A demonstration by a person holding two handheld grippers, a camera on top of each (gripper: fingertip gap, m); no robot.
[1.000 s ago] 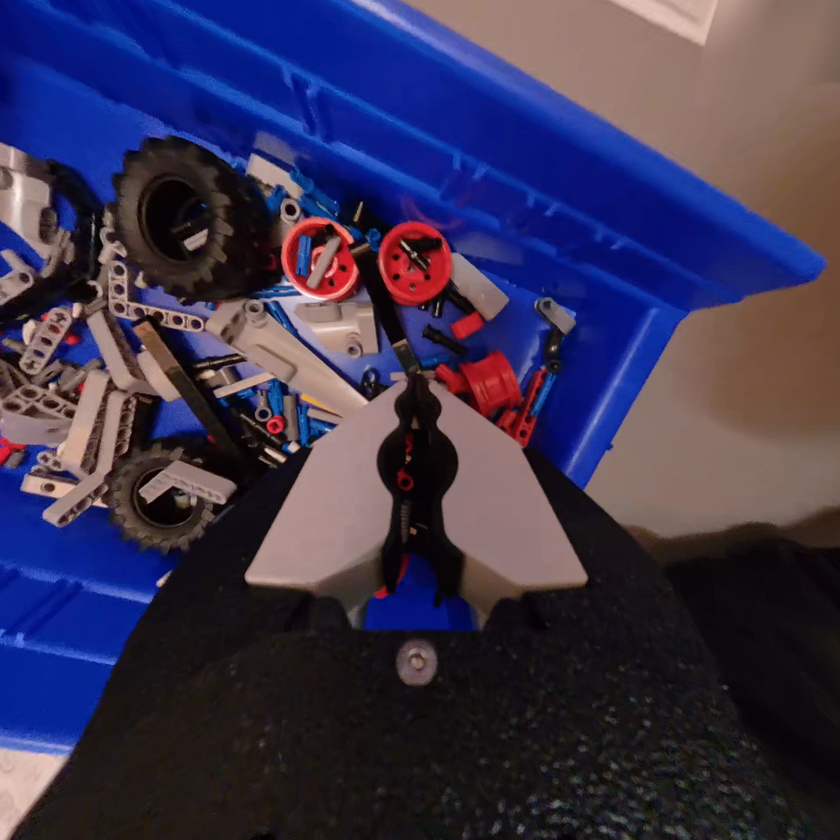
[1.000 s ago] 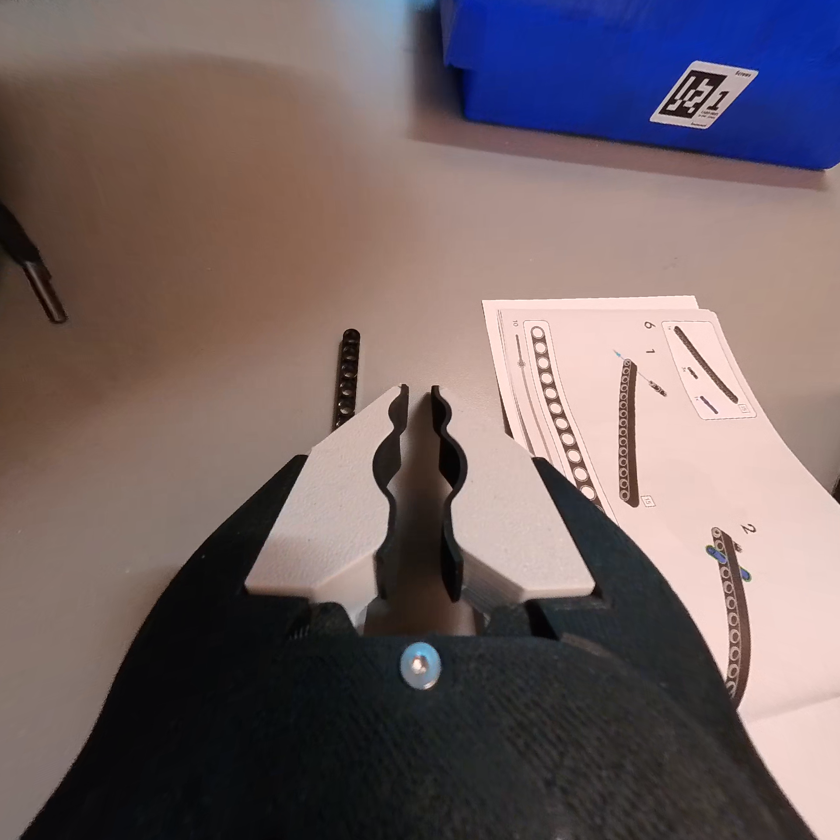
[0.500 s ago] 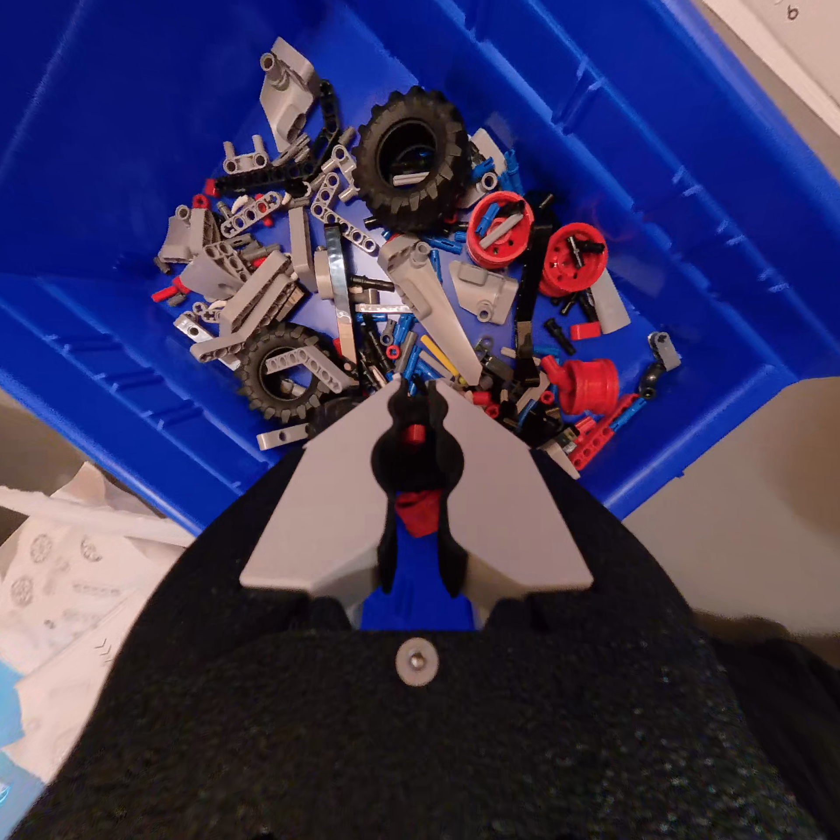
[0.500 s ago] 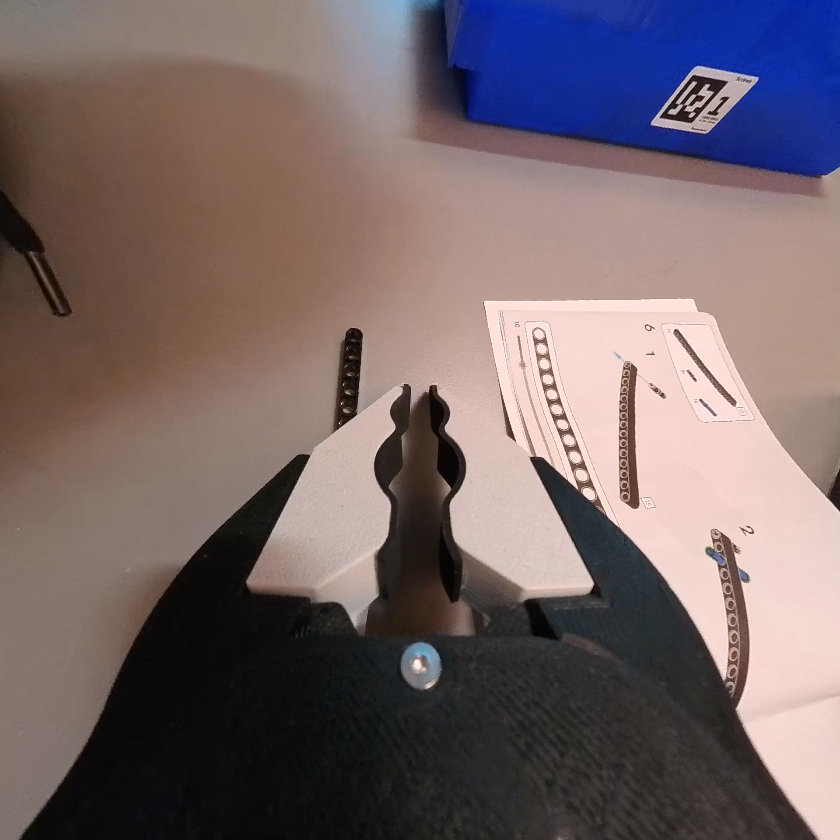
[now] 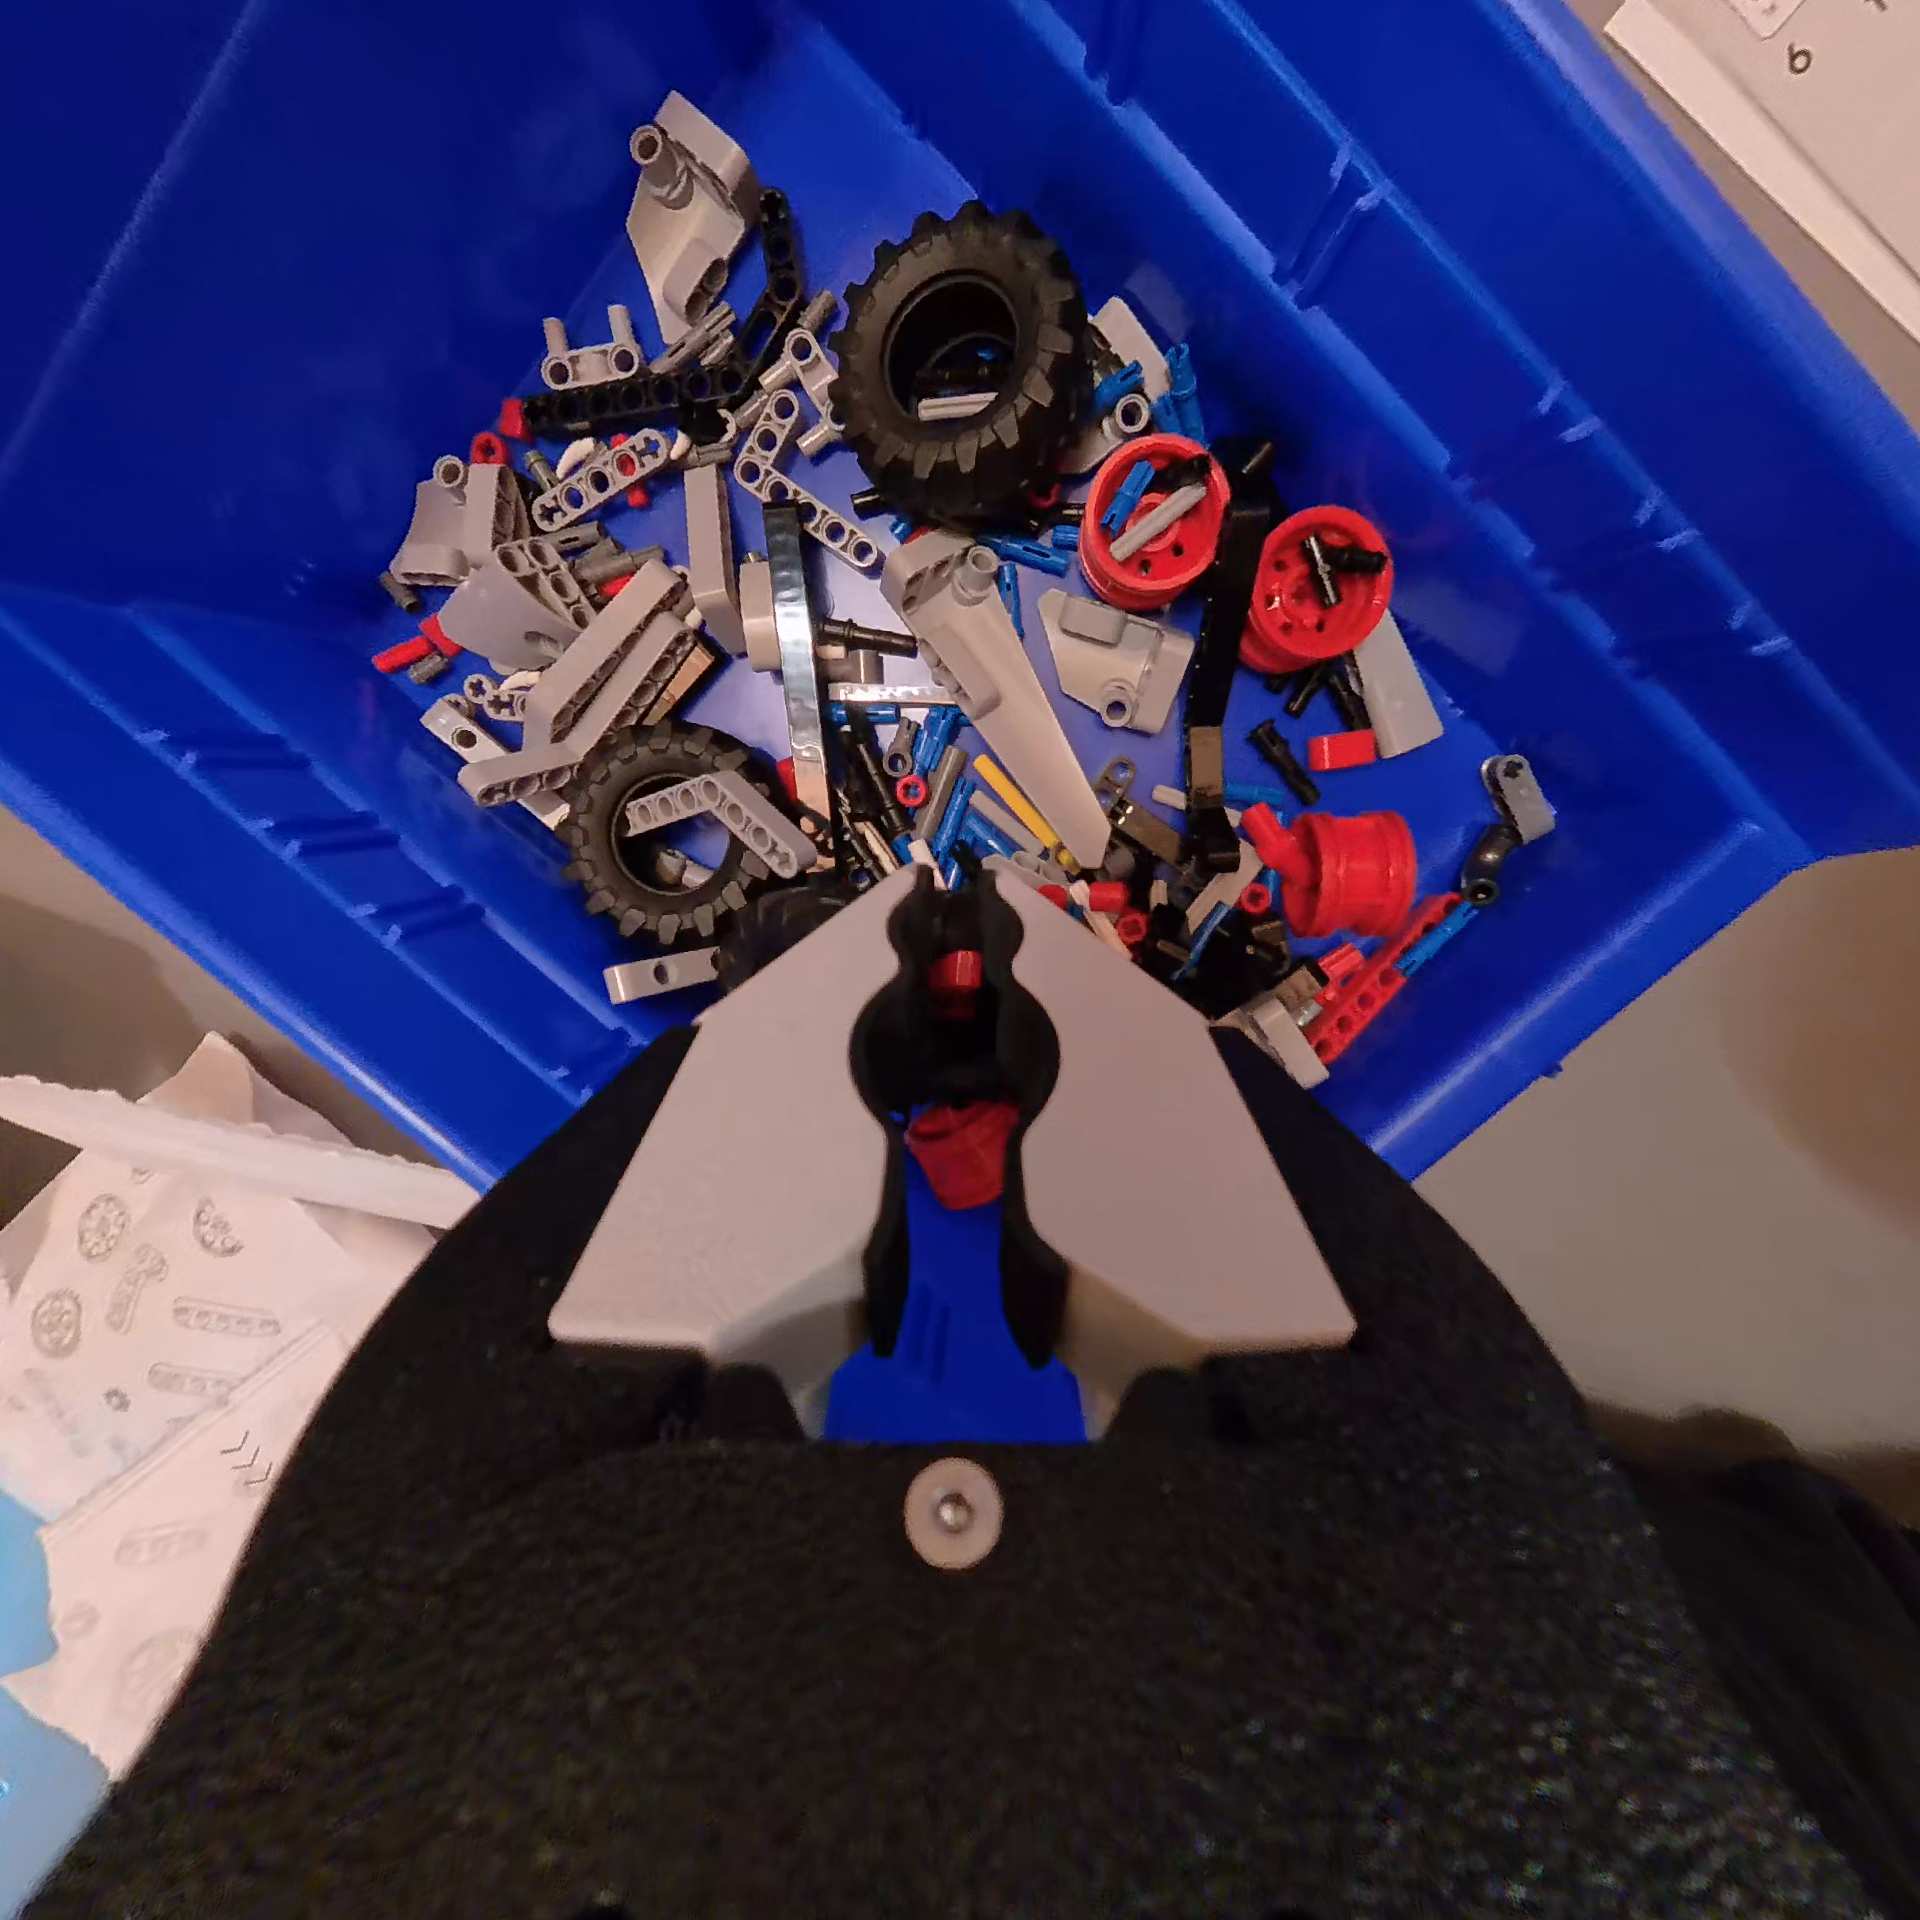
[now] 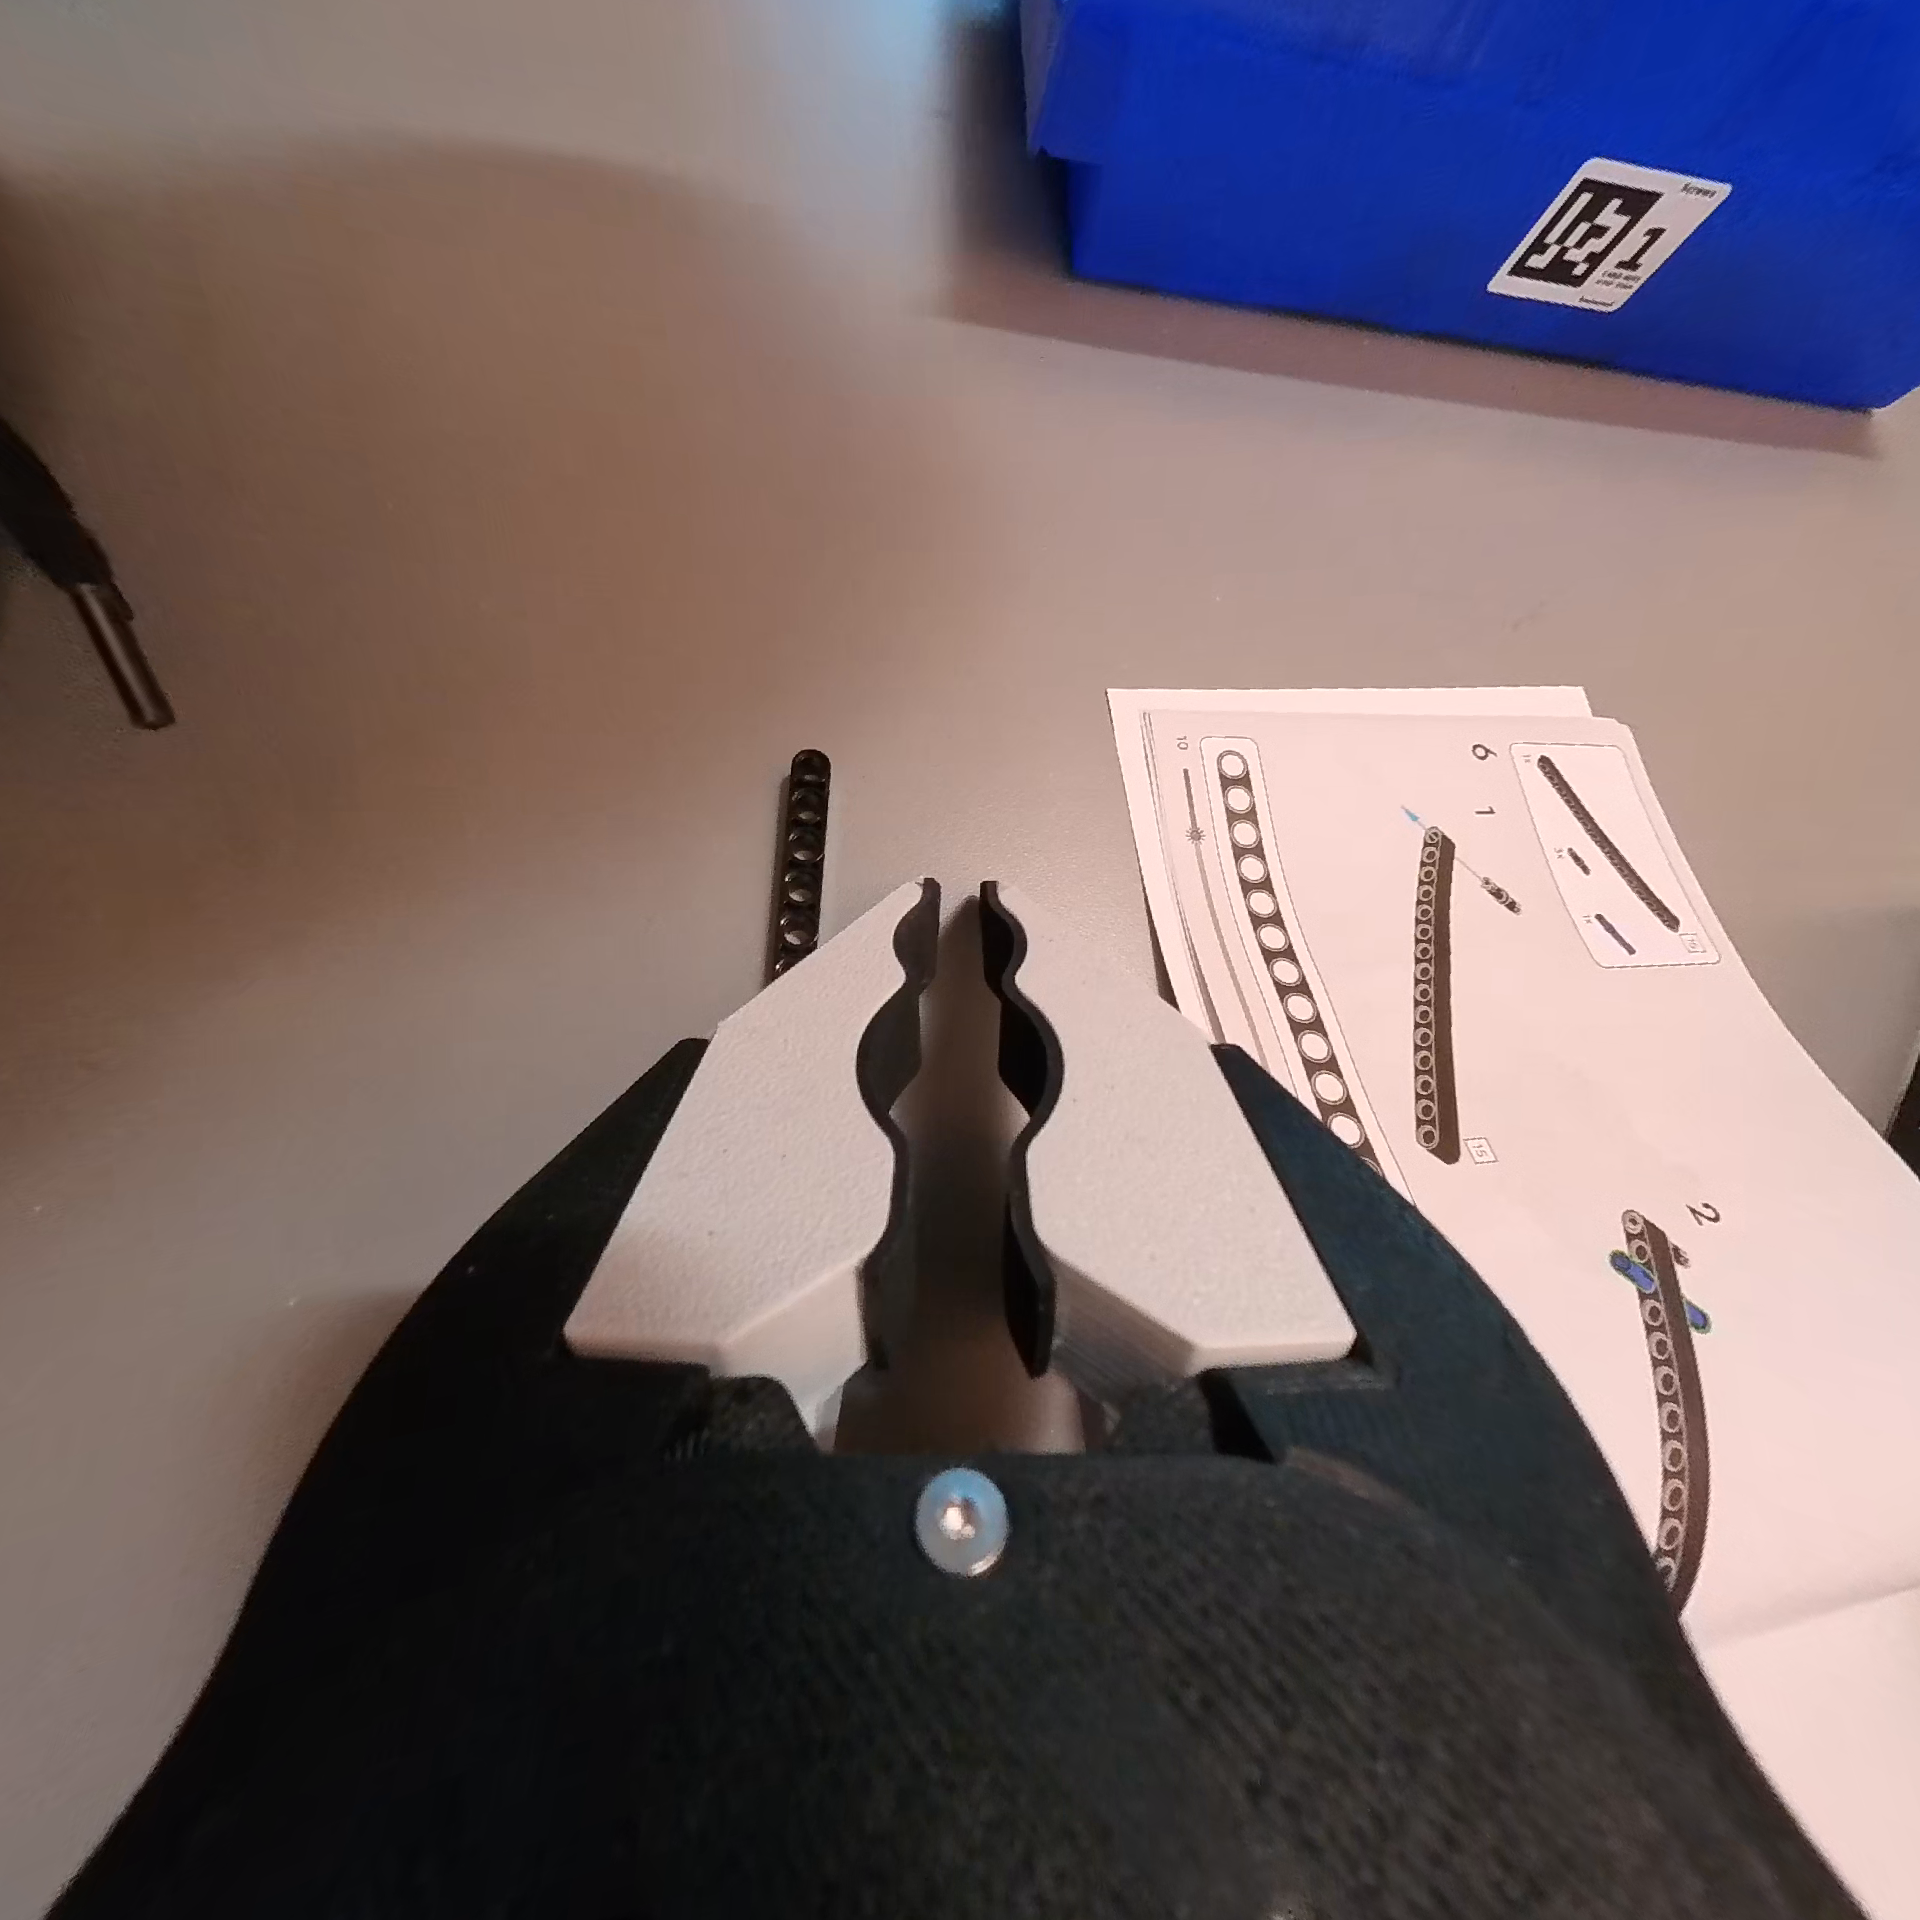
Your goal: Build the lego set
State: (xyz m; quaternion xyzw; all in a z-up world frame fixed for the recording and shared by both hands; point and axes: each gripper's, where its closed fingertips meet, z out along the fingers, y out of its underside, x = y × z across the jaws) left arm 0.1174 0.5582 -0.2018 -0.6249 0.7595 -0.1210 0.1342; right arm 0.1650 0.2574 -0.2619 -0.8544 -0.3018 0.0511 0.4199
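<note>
The left gripper (image 5: 953,883) hangs over the blue bin (image 5: 312,312), its tips almost together; a small red piece (image 5: 953,974) shows between its fingers, but I cannot tell if they pinch it; the lego pieces (image 5: 935,665) lie in a heap in the bin. The right gripper (image 6: 958,888) is a little spread and holds nothing; the black beam (image 6: 800,862) lies on the table (image 6: 468,520) well apart from the bin, just beside the paper instructions (image 6: 1507,1039).

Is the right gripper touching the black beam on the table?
Apart. Right wrist view: right gripper is open and empty; the black beam lies left of its fingers, bare table between.
</note>
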